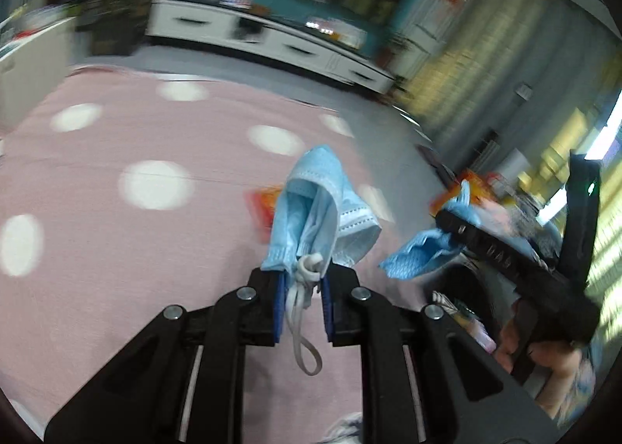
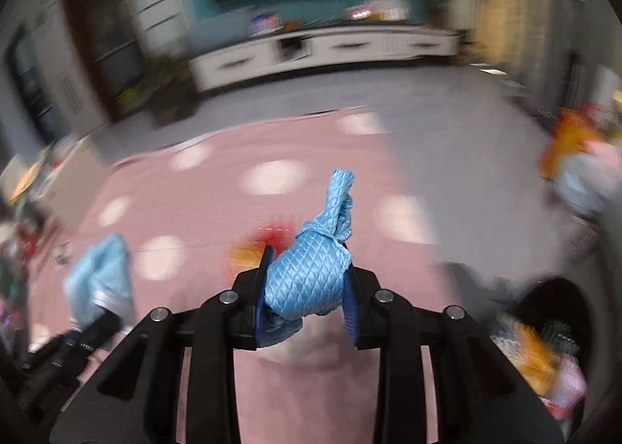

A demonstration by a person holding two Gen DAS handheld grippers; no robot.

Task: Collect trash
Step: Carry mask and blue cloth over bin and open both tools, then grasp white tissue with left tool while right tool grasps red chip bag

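Observation:
My left gripper (image 1: 303,281) is shut on a crumpled light blue face mask (image 1: 318,207), held above the pink dotted rug (image 1: 116,249); its white ear loop (image 1: 303,331) hangs between the fingers. My right gripper (image 2: 307,300) is shut on a bunched blue quilted cloth (image 2: 311,273), also above the rug (image 2: 272,385). The right gripper with its blue cloth (image 1: 420,253) shows at the right of the left wrist view. The left gripper's mask (image 2: 101,273) shows at the left of the right wrist view. A red and orange wrapper (image 1: 260,207) lies on the rug; it also shows in the right wrist view (image 2: 252,249).
A dark bin with colourful trash (image 2: 544,347) stands at the lower right; it shows in the left wrist view (image 1: 466,312) too. A white TV cabinet (image 2: 322,47) runs along the far wall. A potted plant (image 1: 120,13) stands at the back left. Grey floor (image 2: 447,125) surrounds the rug.

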